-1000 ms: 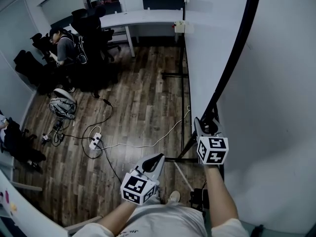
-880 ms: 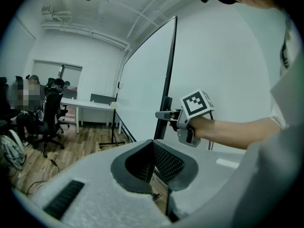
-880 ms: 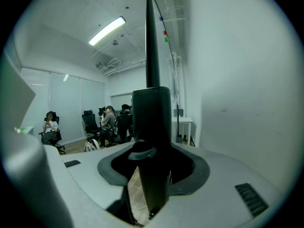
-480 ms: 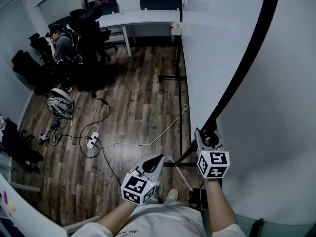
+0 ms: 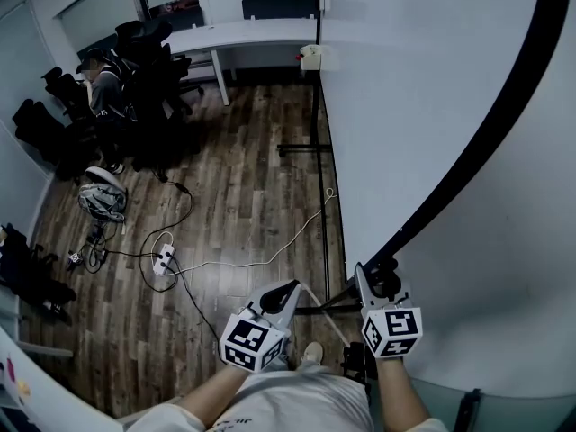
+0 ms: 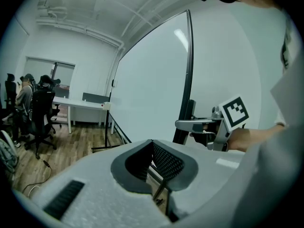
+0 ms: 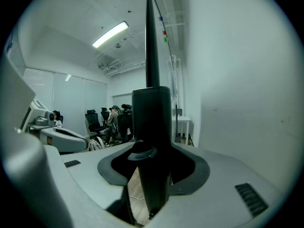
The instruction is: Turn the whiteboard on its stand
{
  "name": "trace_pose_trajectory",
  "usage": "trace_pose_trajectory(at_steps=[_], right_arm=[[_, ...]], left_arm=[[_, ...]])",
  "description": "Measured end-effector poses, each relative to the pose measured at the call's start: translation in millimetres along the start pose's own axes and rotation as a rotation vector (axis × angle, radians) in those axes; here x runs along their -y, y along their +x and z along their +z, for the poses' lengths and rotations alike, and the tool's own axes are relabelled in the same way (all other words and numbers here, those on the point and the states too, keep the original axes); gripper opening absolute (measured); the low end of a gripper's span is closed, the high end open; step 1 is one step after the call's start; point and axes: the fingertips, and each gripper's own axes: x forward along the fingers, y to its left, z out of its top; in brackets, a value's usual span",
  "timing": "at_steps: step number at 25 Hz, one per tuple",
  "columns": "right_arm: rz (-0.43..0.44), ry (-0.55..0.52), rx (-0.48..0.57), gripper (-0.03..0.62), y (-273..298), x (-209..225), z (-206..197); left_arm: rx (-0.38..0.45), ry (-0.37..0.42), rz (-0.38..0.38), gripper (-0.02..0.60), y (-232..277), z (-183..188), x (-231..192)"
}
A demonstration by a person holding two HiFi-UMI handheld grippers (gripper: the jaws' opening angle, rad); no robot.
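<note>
**Whiteboard** (image 5: 405, 106): carried on its black stand (image 5: 317, 151) over a wood floor (image 5: 243, 196), and seen at the right of the head view.
**Black frame edge** (image 7: 152, 42): clamped between the jaws of the right gripper (image 5: 378, 275), and seen running straight up from them.
**Left gripper** (image 5: 281, 295): held near the right gripper and clear of the board. Its jaws are closed together with nothing between them.
</note>
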Motion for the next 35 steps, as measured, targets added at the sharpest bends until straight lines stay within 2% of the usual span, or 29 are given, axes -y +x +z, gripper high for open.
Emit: trace_pose_trajectory(at_steps=[17, 27, 35], right_arm=[[0.003, -0.023, 0.004, 0.181, -16, -2, 0], [0.000, -0.015, 0.003, 0.181, -15, 2, 8], [-0.011, 0.001, -0.006, 0.181, -20, -5, 3]], left_arm=[[-0.010, 0.021, -0.053, 0.009, 18, 9, 16], [-0.008, 0.017, -0.047, 0.009, 21, 19, 14], [-0.008, 0.019, -0.057, 0.009, 16, 13, 14]])
